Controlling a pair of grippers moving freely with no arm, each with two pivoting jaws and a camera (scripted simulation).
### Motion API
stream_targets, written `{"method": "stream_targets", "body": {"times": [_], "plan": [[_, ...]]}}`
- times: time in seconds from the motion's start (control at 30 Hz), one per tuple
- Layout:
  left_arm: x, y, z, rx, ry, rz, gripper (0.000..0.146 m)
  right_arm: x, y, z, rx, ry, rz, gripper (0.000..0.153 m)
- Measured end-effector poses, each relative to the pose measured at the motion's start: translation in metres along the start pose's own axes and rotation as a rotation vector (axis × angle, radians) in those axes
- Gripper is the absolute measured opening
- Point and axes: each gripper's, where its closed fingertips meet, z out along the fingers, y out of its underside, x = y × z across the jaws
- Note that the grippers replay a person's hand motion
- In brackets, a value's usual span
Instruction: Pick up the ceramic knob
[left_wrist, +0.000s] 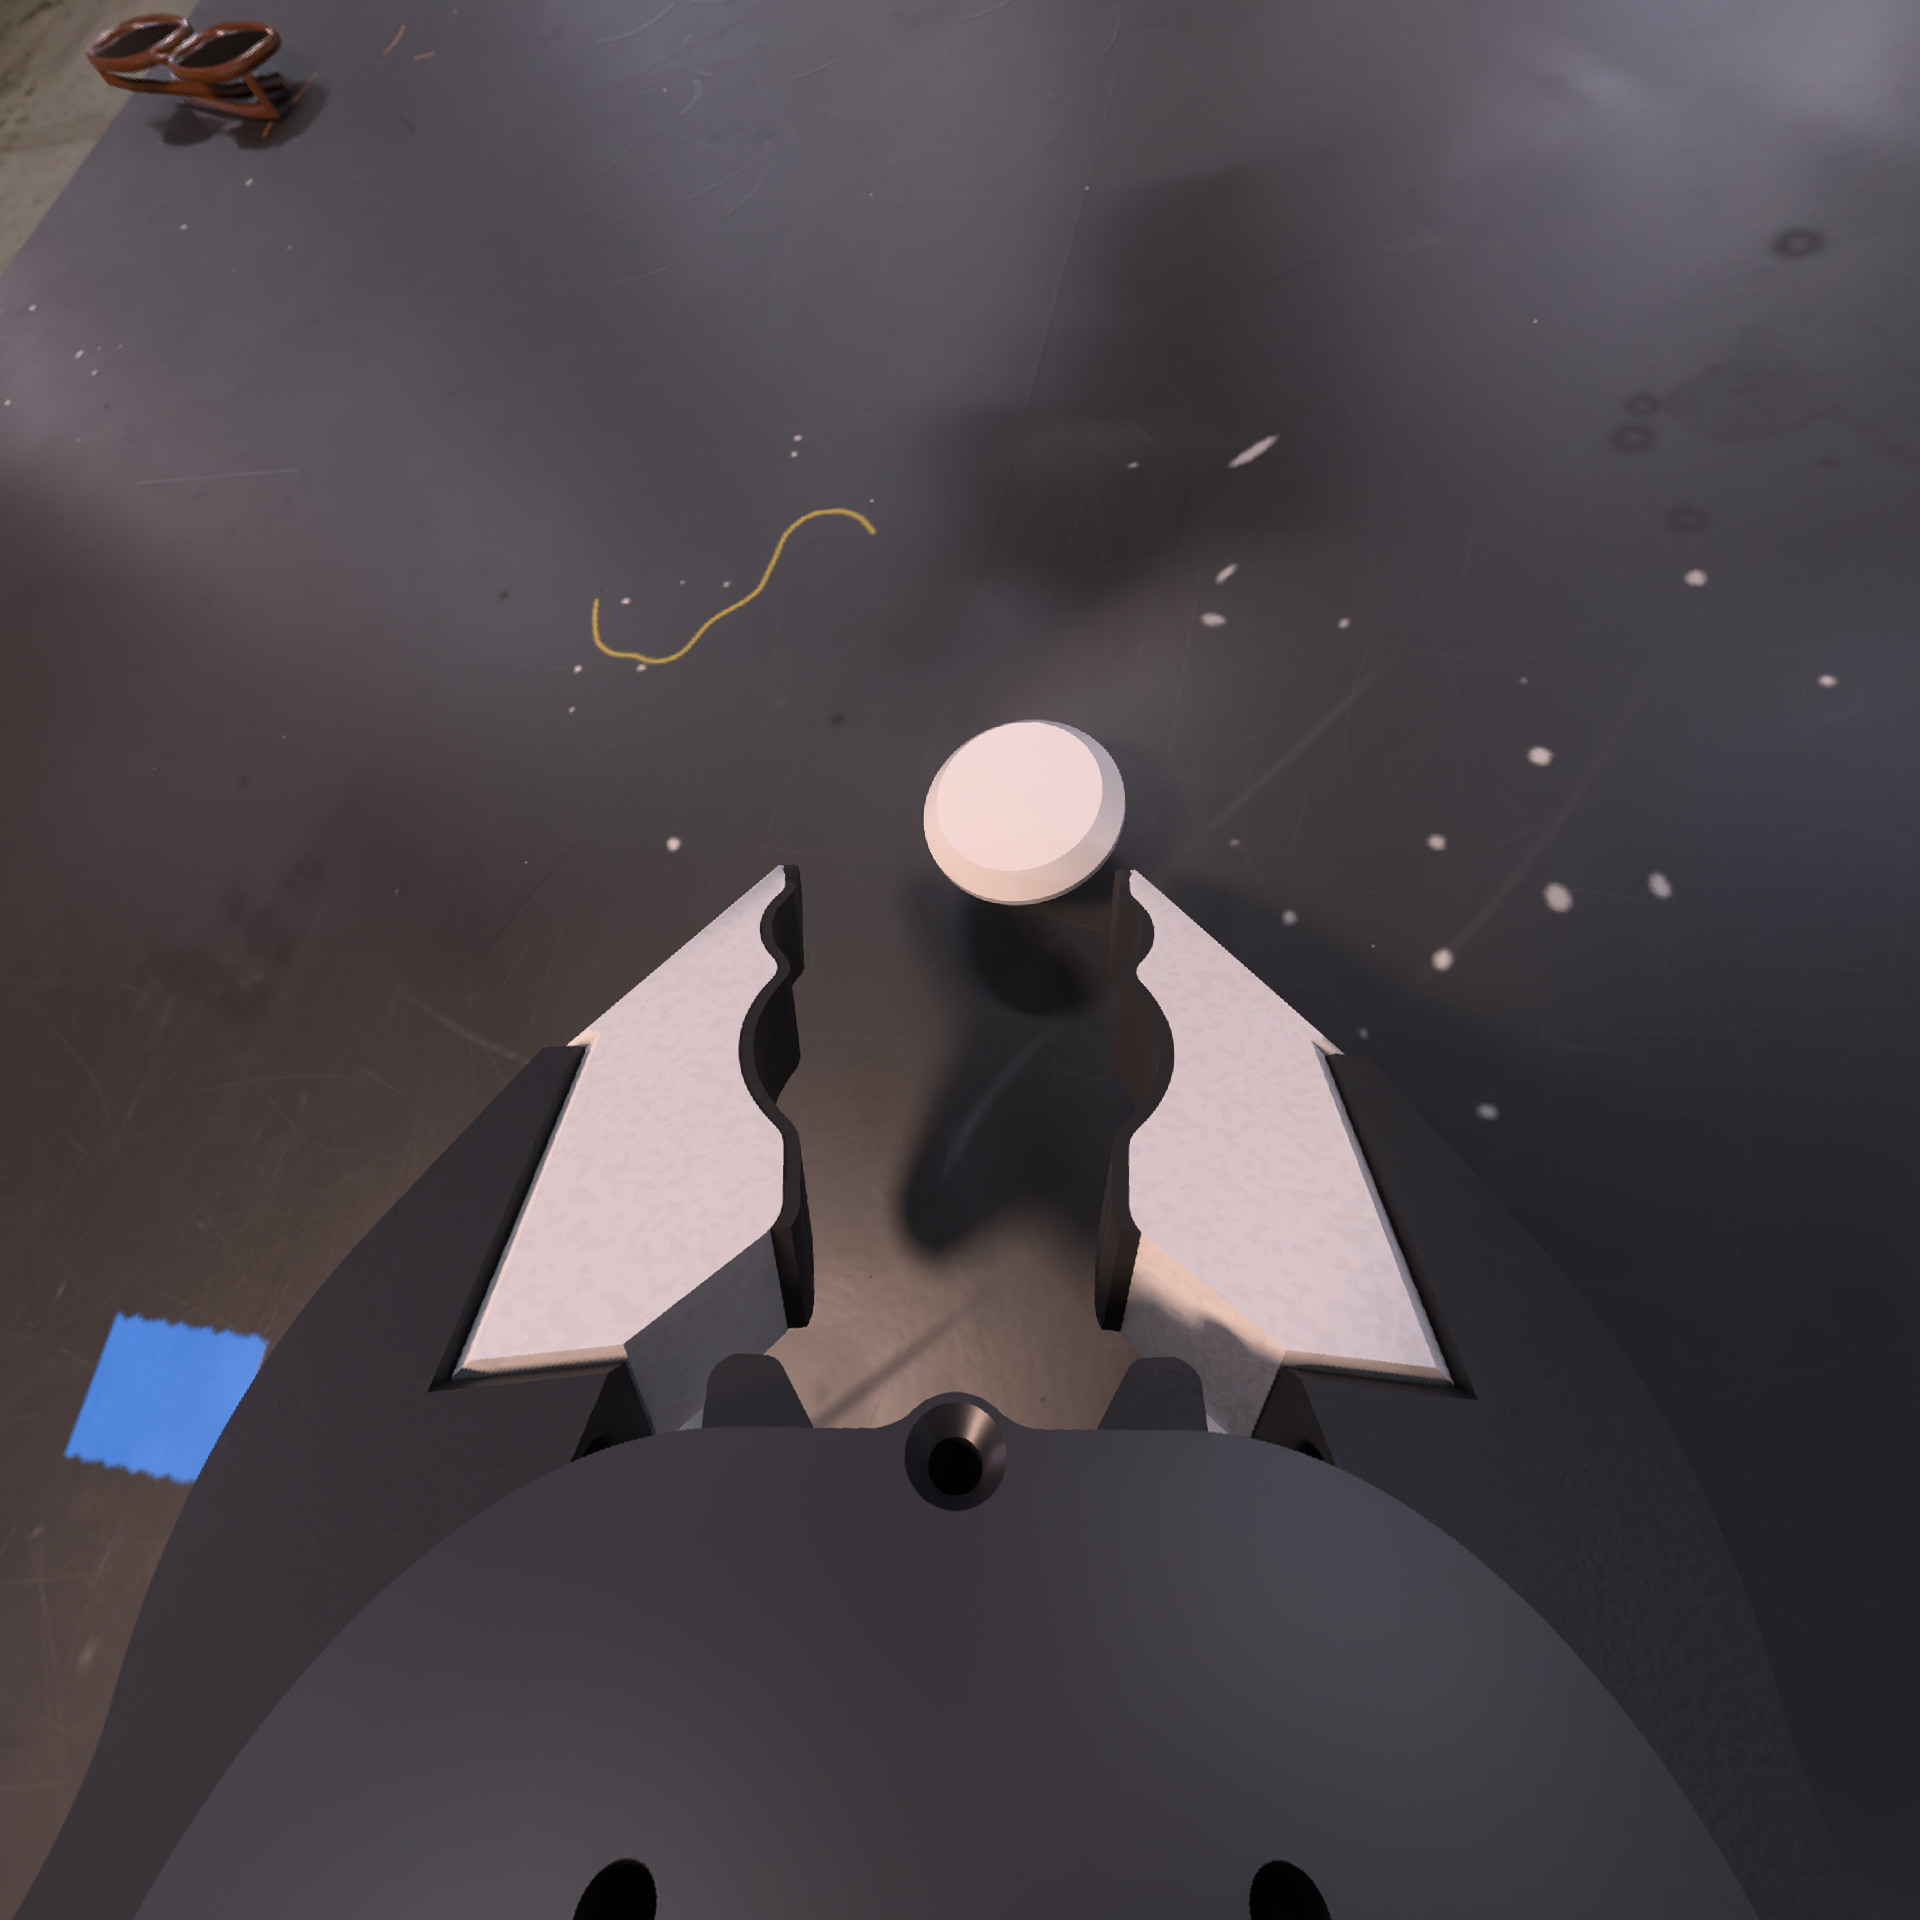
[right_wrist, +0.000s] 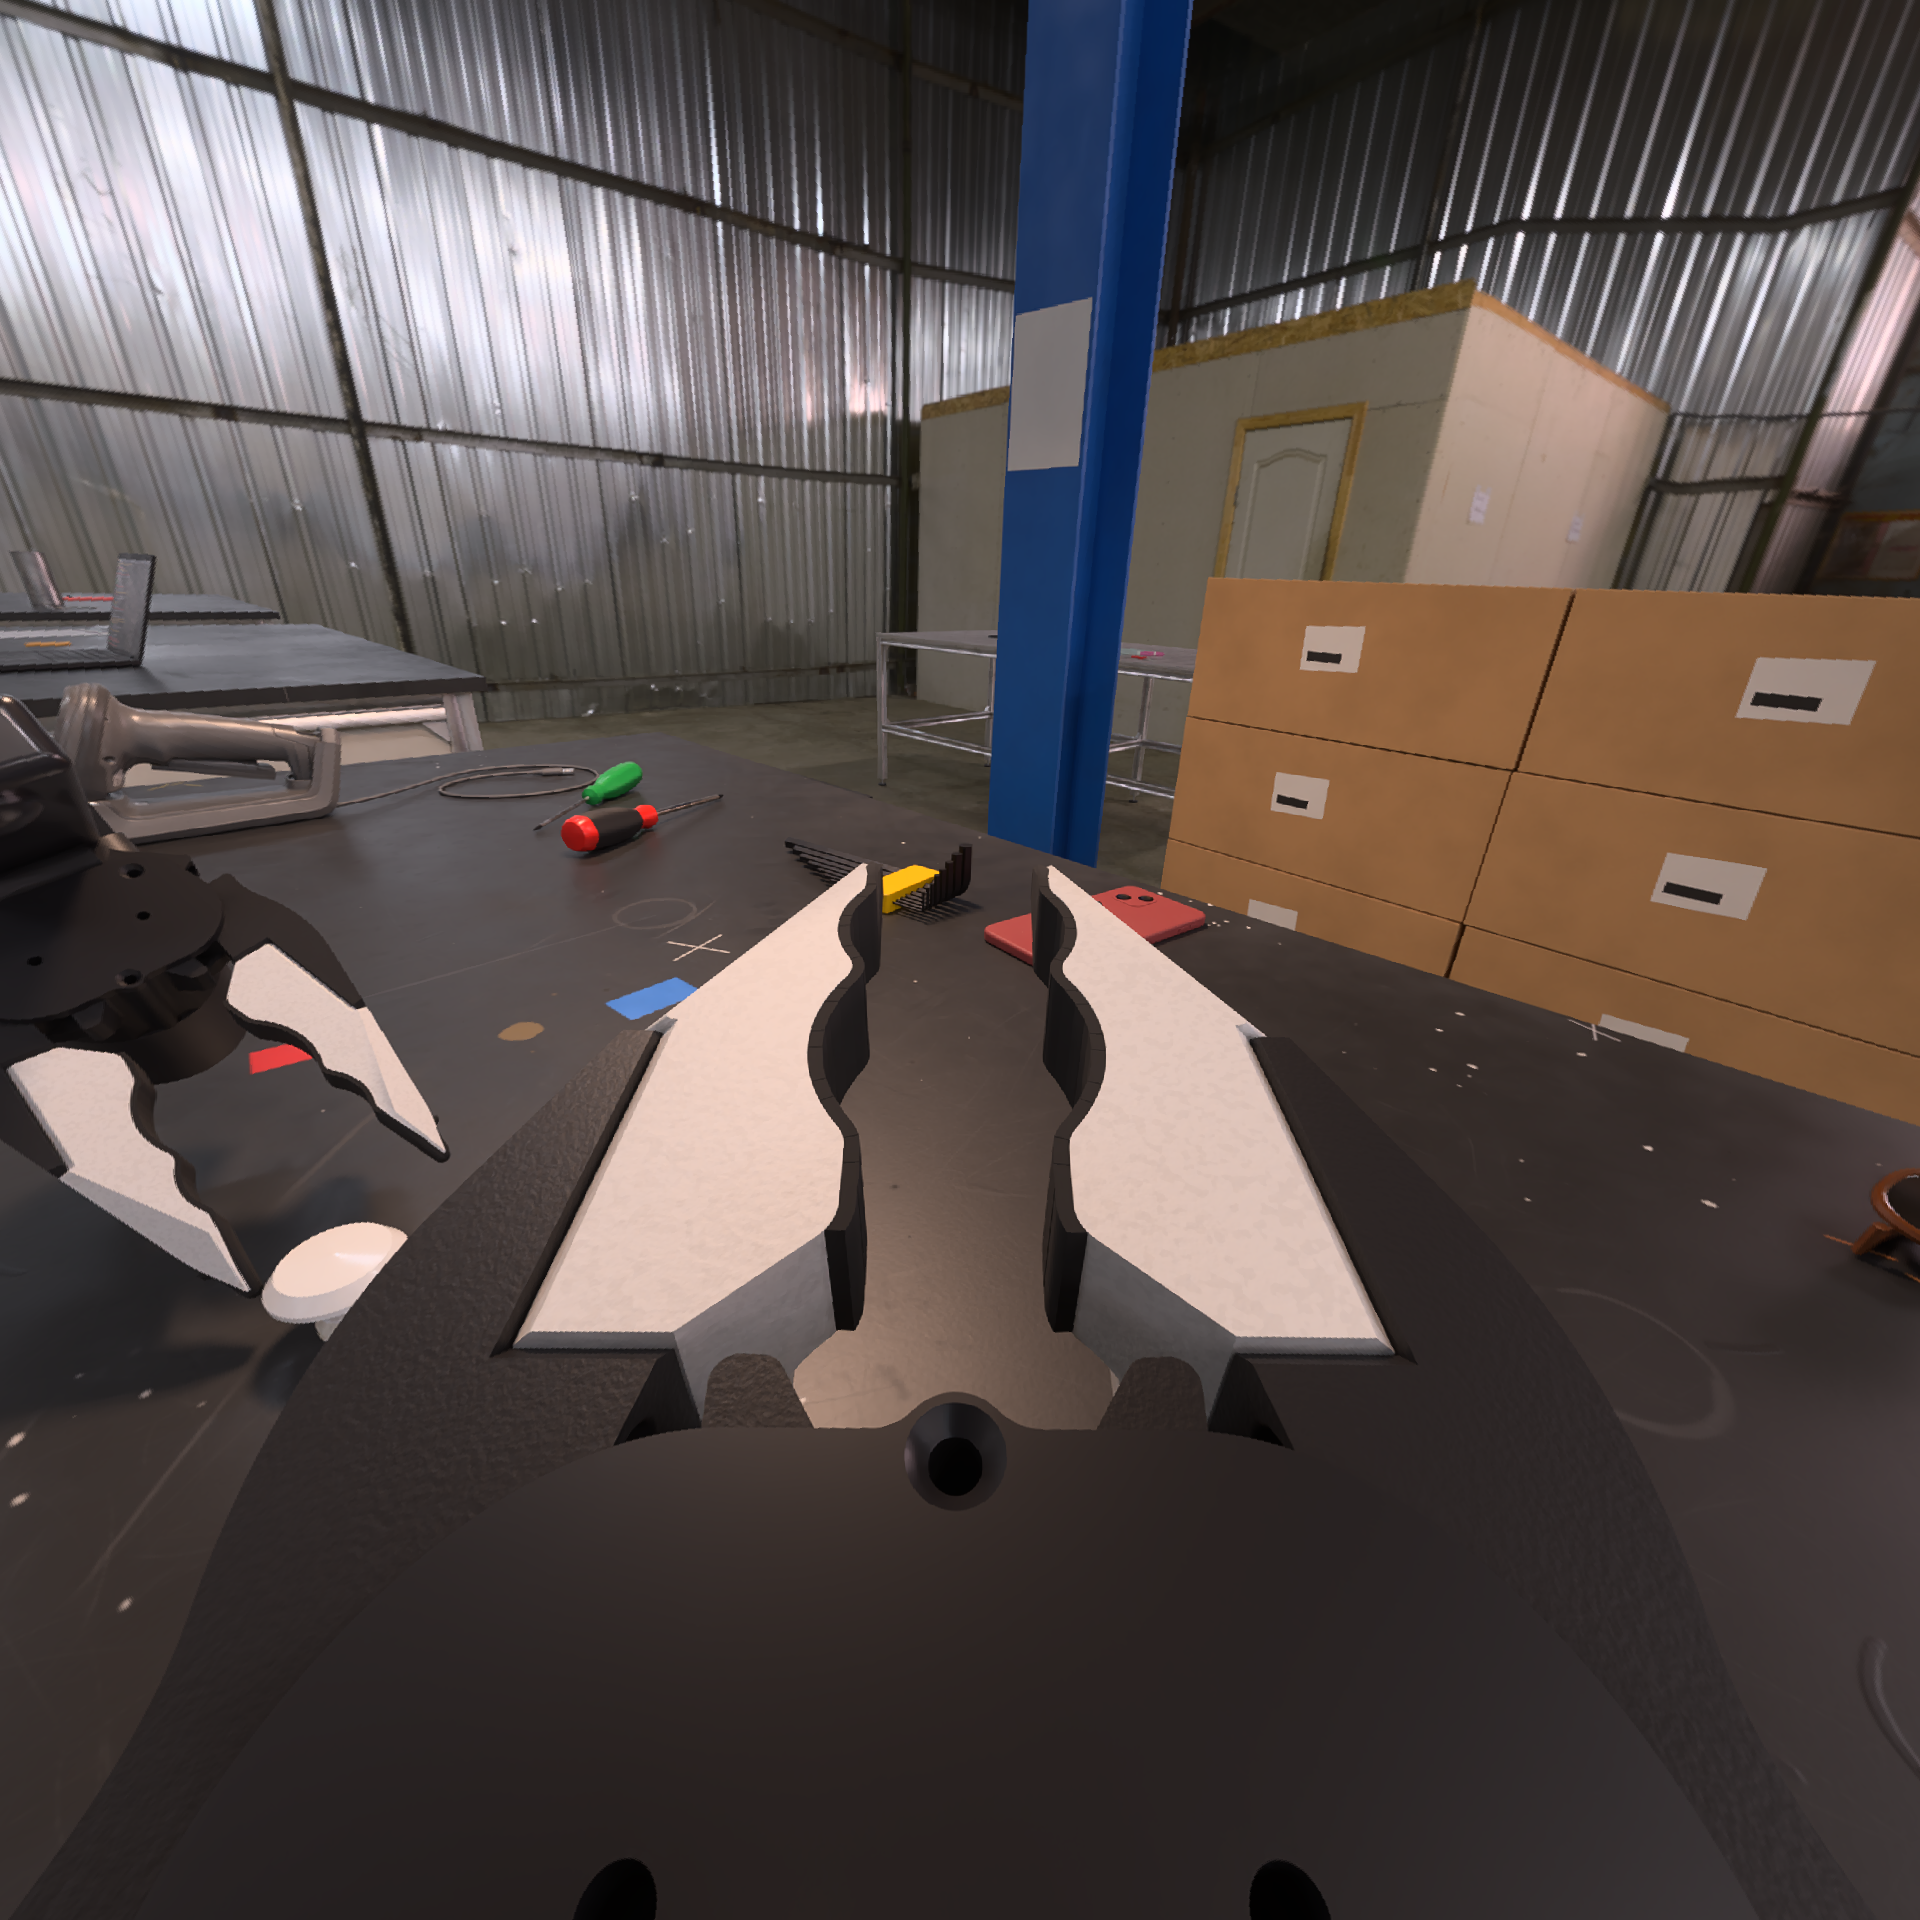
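So the ceramic knob (left_wrist: 1023, 812) sits on the dark table (left_wrist: 1351, 312), cap up, just past the tips of the left gripper (left_wrist: 956, 883) and a touch to its right side. That gripper's jaws are spread wide and empty, and it's clearly the nearer one. The right gripper (right_wrist: 956, 894) is also parted with nothing in it, pointing off toward the red phone (right_wrist: 1107, 920). Its view adds the side angle: the knob's mushroom profile low beside the left gripper's fingertips (right_wrist: 234, 1273).
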Motion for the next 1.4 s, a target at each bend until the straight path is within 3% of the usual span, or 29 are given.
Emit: {"method": "stream_targets", "body": {"times": [0.2,0.57,0.77,0.9,1.07,1.17,1.27,1.4], "plan": [[0.005,0.006,0.002,-0.040,0.033,0.011,0.049,0.000,0.001,0.001,-0.004,-0.001,0.001,0.028],[0.002,0.001,-0.002,-0.008,0.023,0.004,0.047,-0.002,0.002,0.001,-0.008,-0.003,0.000,0.028],[-0.001,0.004,-0.002,-0.009,0.058,-0.060,0.053,-0.003,0.002,0.002,-0.013,-0.007,-0.001,0.028],[0.005,-0.007,0.002,0.015,0.157,-0.100,0.063,-0.001,0.002,0.002,-0.010,-0.003,0.003,0.028],[0.018,-0.002,0.017,-0.130,0.257,-0.017,0.065,-0.002,0.000,0.000,0.005,-0.008,0.018,0.028],[0.021,0.002,0.023,-0.197,0.307,-0.043,0.059,-0.002,0.000,0.000,0.001,-0.010,0.019,0.028],[0.018,0.001,0.023,-0.207,0.305,-0.089,0.043,-0.003,0.000,0.000,0.003,-0.012,0.022,0.028],[0.019,0.002,0.021,-0.221,0.277,-0.051,0.043,-0.005,0.000,0.000,0.004,-0.018,0.024,0.028]]}}
